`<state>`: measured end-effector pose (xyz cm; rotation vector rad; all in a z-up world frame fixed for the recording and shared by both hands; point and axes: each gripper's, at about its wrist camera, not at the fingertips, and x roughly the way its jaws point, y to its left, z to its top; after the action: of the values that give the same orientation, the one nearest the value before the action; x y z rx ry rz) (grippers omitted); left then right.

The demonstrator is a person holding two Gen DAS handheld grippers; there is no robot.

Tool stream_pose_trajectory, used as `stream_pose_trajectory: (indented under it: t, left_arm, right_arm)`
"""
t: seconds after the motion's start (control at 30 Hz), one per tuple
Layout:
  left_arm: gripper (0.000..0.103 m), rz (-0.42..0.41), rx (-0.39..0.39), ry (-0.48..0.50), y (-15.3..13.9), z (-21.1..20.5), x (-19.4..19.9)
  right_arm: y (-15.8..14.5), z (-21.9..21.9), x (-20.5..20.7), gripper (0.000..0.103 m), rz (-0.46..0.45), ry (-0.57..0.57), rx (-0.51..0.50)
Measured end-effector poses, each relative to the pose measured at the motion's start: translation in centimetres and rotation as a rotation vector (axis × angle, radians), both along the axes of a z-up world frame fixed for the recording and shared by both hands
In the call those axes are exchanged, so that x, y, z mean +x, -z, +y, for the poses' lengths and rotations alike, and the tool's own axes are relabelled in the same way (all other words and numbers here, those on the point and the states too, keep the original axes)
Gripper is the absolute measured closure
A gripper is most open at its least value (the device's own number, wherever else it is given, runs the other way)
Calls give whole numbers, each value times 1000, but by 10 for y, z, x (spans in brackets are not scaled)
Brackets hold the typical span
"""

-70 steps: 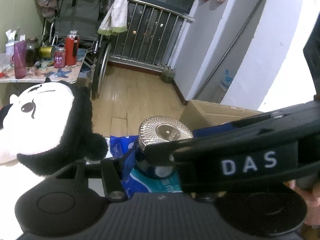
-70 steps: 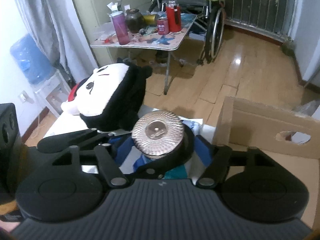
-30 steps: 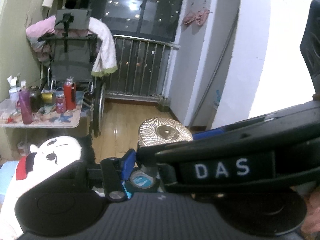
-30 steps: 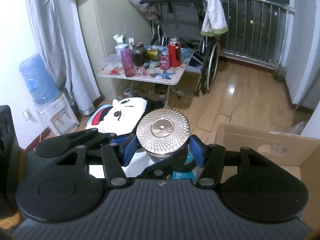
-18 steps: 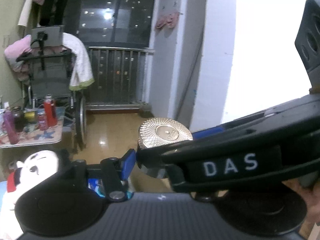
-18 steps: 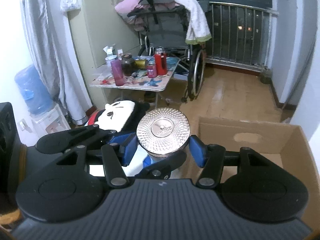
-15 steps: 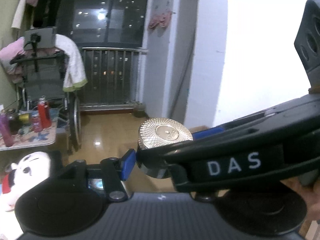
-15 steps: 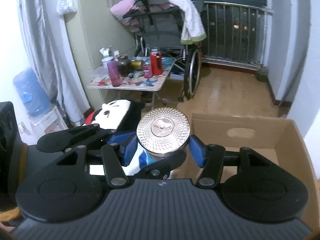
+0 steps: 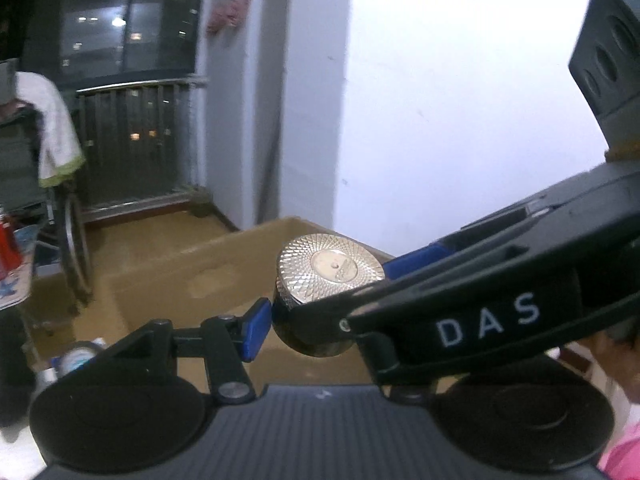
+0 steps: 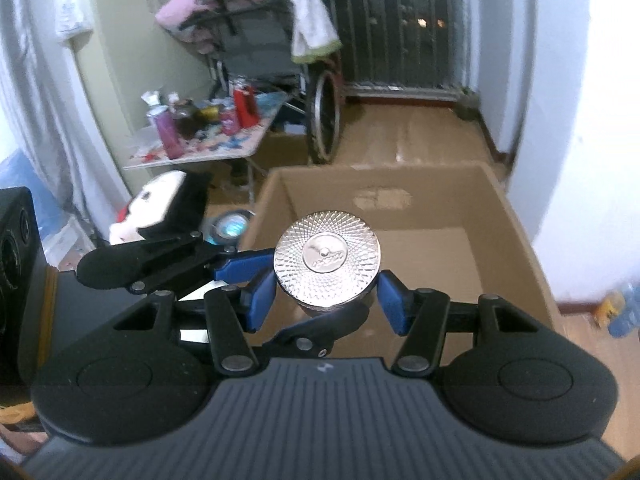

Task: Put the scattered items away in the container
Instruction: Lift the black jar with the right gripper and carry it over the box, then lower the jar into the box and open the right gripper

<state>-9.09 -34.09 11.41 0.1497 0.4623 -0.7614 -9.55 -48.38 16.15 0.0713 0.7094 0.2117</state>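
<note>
Both the right gripper (image 10: 327,294) and the left gripper (image 9: 328,308) pinch the dark jar with the embossed silver lid (image 10: 327,258) between their blue pads (image 10: 391,306), holding it upright in the air above the open cardboard box (image 10: 520,240), beyond the near rim.

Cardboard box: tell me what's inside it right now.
The cardboard box shows only bare brown walls and floor where visible. Its near part is hidden behind the jar and the right gripper, so anything there cannot be seen.
</note>
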Motion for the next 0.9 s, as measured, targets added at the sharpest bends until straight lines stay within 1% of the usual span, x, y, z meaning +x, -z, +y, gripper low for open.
stream_pose_trajectory:
  t: [0.1, 0.23, 0.33, 0.43, 0.57, 0.63, 0.77, 0.8, 0.9]
  left_arm:
    - [45, -4, 48, 58, 10, -19, -2]
    - [46, 27, 96, 143, 24, -44, 0]
    - [46, 80, 135, 205, 33, -62, 3]
    - [46, 153, 159, 248, 42, -73, 13]
    - [47, 229, 197, 320, 53, -83, 24]
    - [48, 282, 223, 357, 60, -88, 30]
    - [50, 344, 281, 386, 71, -98, 36]
    - [50, 356, 287, 386, 73, -99, 39]
    - [50, 404, 254, 364, 73, -98, 50]
  right_arm:
    - [9, -16, -4, 48, 37, 27, 7]
    - [21, -40, -8, 48, 100, 81, 20]
    - [33, -59, -10, 48, 160, 127, 62]
    - [44, -72, -6, 48, 232, 166, 91]
    - [55, -84, -6, 48, 291, 215, 123]
    - [62, -87, -6, 47, 320, 236, 137]
    - [80, -97, -7, 47, 374, 272, 203]
    - [82, -97, -8, 47, 366, 275, 199]
    - [82, -96, -9, 47, 346, 300, 200]
